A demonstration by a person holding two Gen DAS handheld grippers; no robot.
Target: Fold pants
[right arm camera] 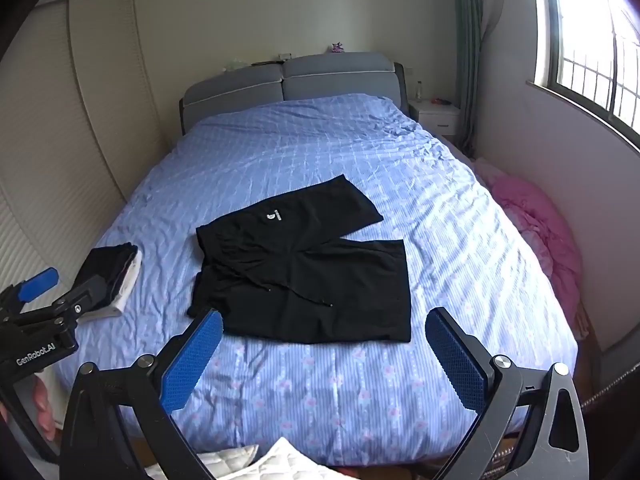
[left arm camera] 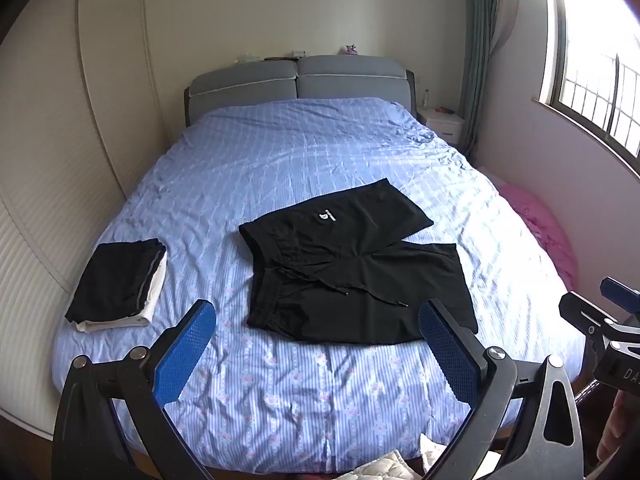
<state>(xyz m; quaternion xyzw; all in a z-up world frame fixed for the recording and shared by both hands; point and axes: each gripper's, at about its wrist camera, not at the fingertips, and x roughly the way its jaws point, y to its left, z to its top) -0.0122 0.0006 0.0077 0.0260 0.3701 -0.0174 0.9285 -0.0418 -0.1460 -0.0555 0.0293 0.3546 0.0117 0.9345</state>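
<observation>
Across the room, a wide bed [left arm camera: 304, 152] under a blue striped cover. On its near half, black shorts [left arm camera: 352, 264] spread flat, waistband left, legs splayed right, far leg angled away with a small white logo, drawstring lying loose across the front. Further left, near the edge, a folded stack of dark and white clothes [left arm camera: 118, 284]. Nearer than the shorts and apart from them, left gripper [left arm camera: 316, 344] and right gripper [right arm camera: 324, 354], both spread wide, holding nothing.
</observation>
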